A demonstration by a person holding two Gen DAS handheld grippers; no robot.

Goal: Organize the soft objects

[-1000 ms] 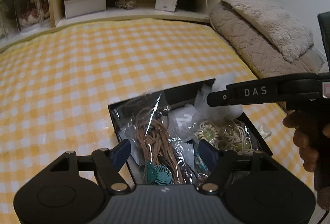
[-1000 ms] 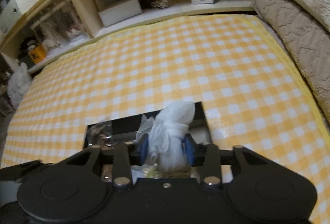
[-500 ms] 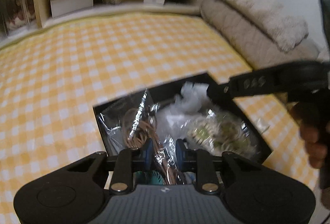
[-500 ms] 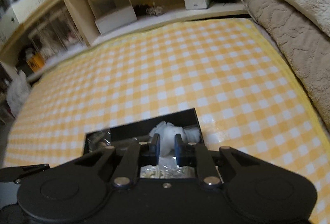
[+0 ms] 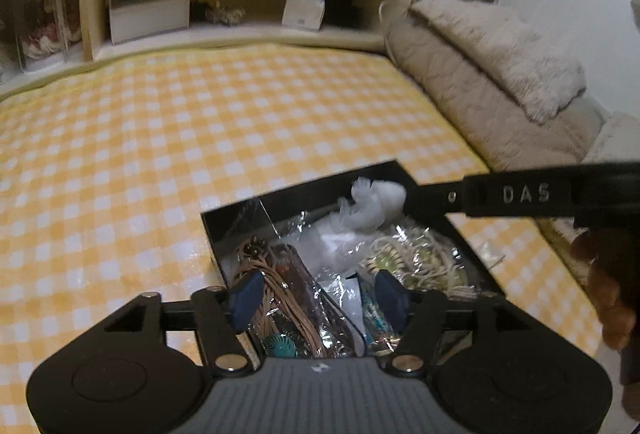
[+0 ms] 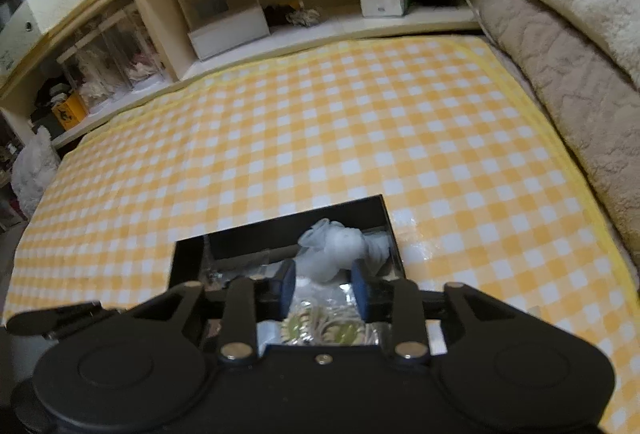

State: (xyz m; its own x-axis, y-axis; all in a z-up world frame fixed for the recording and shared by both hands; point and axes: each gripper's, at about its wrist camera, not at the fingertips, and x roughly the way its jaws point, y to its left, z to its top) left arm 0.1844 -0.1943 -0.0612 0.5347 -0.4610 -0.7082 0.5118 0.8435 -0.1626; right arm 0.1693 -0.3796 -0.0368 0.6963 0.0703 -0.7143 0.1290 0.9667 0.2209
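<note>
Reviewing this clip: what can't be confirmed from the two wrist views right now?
- Left wrist: near end of black box hidden behind left gripper.
- Right wrist: whether right gripper touches white cloth; unclear.
- Packets' contents: glare, blur.

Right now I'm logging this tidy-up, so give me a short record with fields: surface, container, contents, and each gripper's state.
surface: yellow checked cloth
container: black box, open, on the cloth
contents: white fabric bundle at the far end; brown cords in clear wrap; beaded cream piece in clear wrap
left gripper: open over the brown cords, jaws have just been opening, nothing pressed between the pads
right gripper: open, jaws have just been opening, white fabric bundle just ahead, not gripped
</note>
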